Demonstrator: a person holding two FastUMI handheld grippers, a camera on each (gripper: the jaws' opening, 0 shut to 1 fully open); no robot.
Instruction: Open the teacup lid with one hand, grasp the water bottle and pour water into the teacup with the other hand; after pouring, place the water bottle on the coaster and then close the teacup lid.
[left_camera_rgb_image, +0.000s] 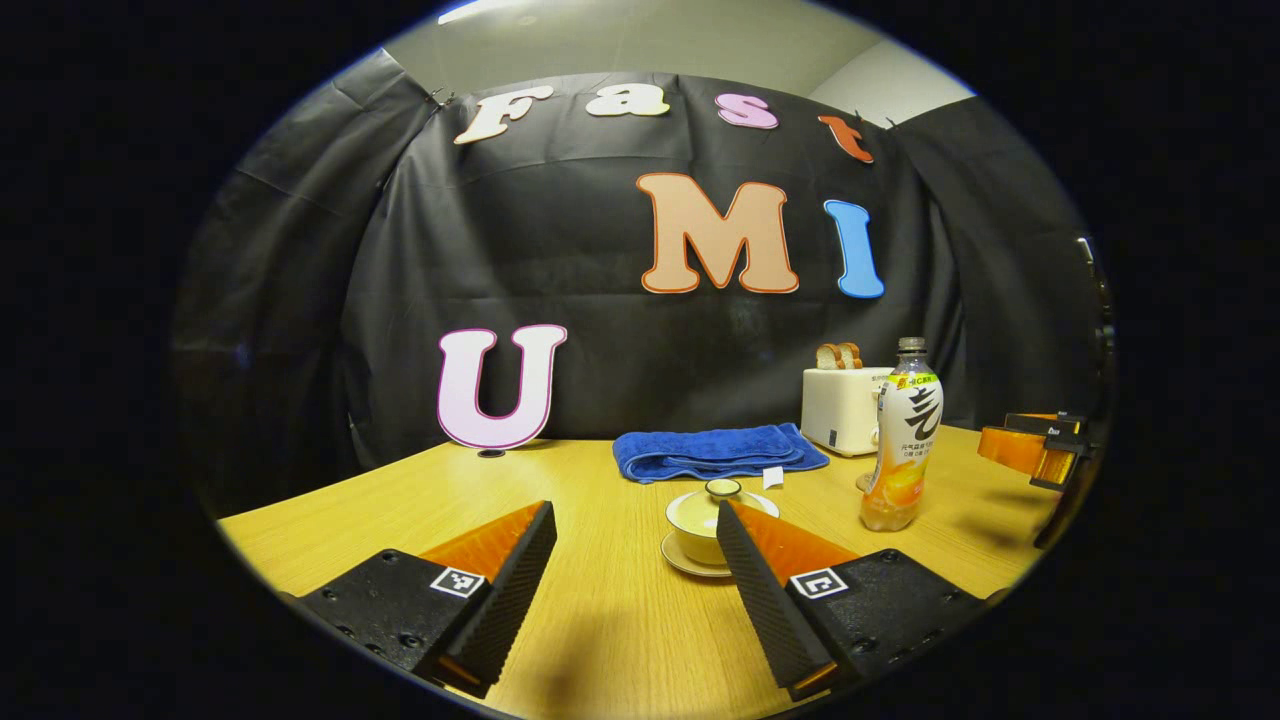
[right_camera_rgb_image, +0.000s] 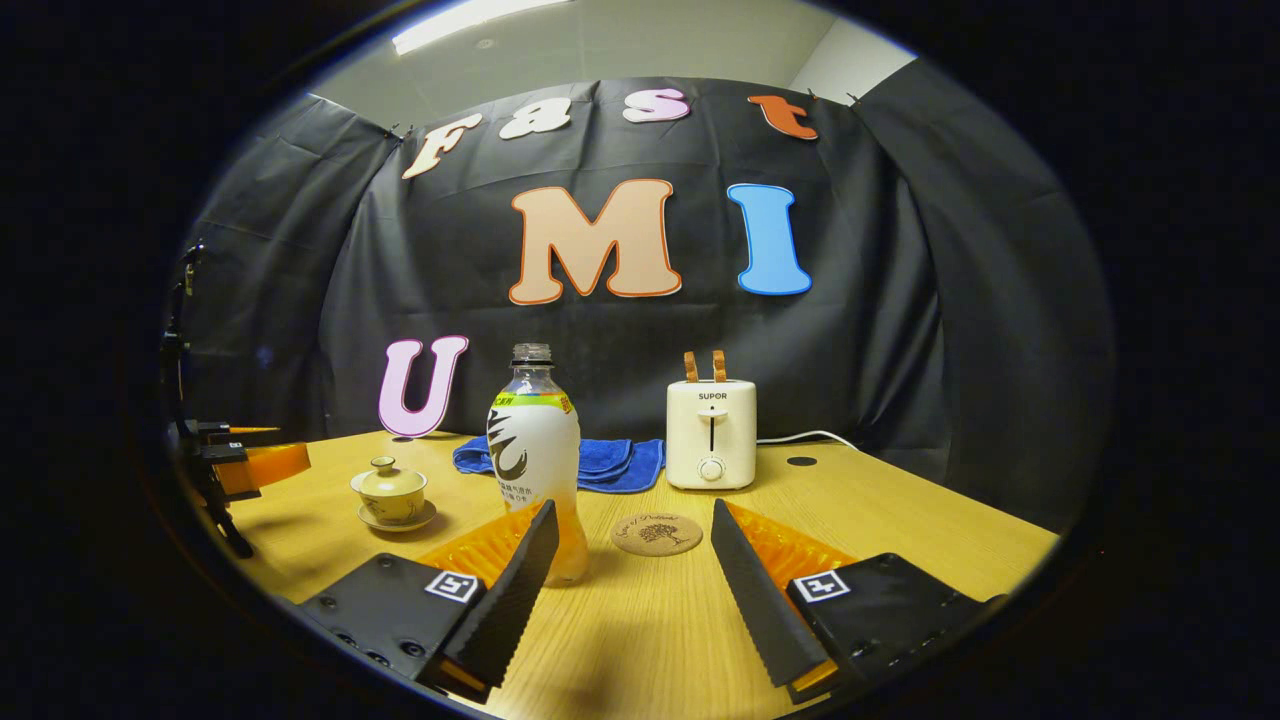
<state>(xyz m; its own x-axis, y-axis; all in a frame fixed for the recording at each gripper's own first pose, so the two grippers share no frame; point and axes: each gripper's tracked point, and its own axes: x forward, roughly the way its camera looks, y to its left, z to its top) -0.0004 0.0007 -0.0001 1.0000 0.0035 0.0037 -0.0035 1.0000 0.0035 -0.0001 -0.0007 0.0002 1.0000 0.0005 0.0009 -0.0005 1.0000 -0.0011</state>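
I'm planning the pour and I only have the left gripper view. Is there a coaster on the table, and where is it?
Observer: Yes. In the right gripper view a round coaster lies flat in front of the toaster, just right of the water bottle.
Operator: Is the right tool on the bottle?
Observer: No. The right tool is open, and the bottle stands behind its left finger, ungripped.

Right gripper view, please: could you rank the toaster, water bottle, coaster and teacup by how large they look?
1. water bottle, though it stands nearest the camera
2. toaster
3. coaster and teacup: similar spread, not ranked; the teacup stands farther off.
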